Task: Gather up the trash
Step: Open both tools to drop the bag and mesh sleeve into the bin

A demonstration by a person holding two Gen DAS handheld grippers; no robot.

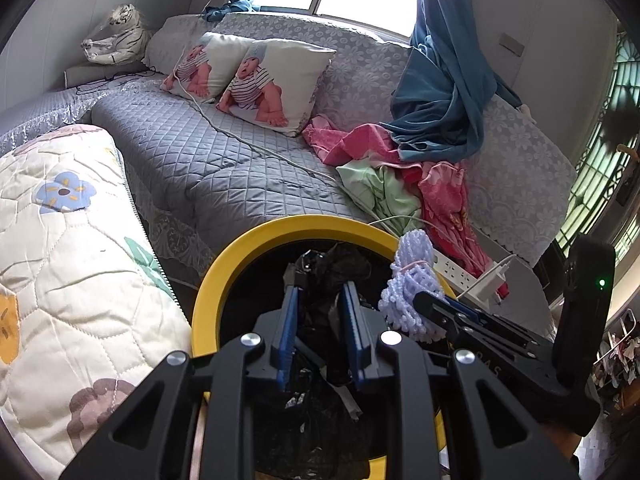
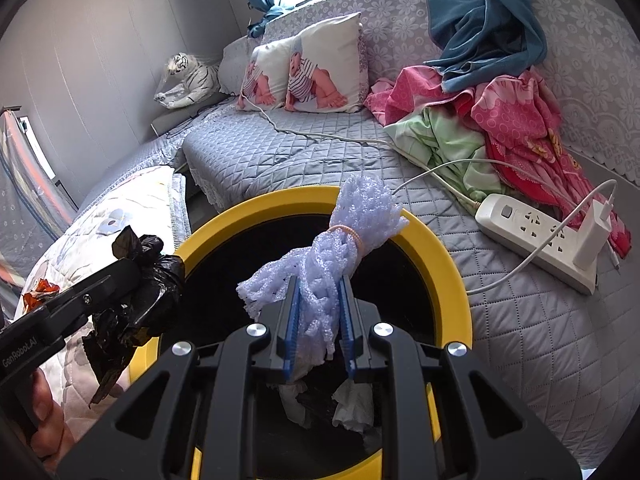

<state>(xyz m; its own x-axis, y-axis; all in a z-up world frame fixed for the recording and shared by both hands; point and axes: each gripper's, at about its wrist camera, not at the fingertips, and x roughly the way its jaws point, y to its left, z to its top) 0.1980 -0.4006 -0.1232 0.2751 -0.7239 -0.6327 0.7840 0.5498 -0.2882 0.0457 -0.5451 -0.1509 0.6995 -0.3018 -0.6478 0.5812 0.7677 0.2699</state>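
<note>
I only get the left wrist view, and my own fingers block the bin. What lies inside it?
Observer: In the right wrist view, crumpled white tissue lies in the yellow-rimmed bin.
Operator: Is the foam net clamped?
Observer: Yes, the right gripper pinches the foam net over the opening.
Operator: And my bag?
Observer: The left gripper holds the black plastic bag at the rim's left edge.
</note>
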